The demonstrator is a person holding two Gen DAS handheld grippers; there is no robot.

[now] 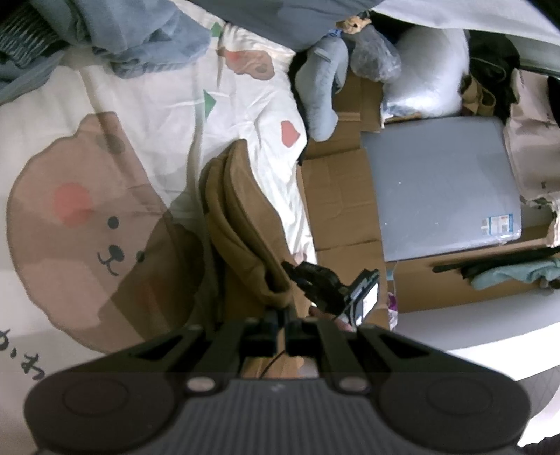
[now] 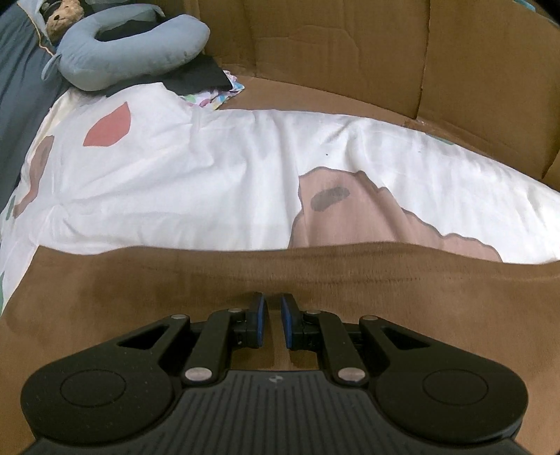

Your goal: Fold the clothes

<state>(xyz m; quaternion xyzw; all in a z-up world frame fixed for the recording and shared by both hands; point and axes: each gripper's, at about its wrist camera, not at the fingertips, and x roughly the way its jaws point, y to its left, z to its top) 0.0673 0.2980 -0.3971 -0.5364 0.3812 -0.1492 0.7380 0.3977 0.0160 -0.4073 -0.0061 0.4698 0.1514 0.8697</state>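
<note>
**Brown garment pinched on the left, loose under the right**

Fingers of the left gripper [image 1: 280, 320] are pressed together on a bunched fold of the brown garment [image 1: 241, 224], which rises from the pinch as a thick, rumpled ridge running up and away across the bed. Just to the right of those fingers the other gripper's black frame shows, with part of a hand [image 1: 344, 323] behind it.

In the right wrist view, the right gripper [image 2: 274, 308] has its blue-padded fingers [image 2: 258, 309] standing a narrow gap apart. The same brown cloth [image 2: 105, 297] lies flat and wide beneath them, but nothing is visibly caught between the pads; whether the tips touch the cloth cannot be told. The garment's far hem runs straight across just beyond the fingertips.

The cloth rests on a white bedsheet [image 2: 192, 175] printed with a large brown bear face [image 1: 91, 224] and small red and green shapes. A heap of blue fabric [image 1: 140, 38] lies at the far end of the bed, well apart from the garment.

The bed's edge runs beside flattened cardboard [image 2: 350, 52], which stands as a wall close behind the sheet in the right view. A grey-blue neck pillow [image 2: 133, 49] sits at the far corner near a small teddy bear [image 2: 64, 15]. A grey flat board [image 1: 444, 185] lies on the cardboard past the bed's side. Open sheet lies to the left of the garment ridge.
</note>
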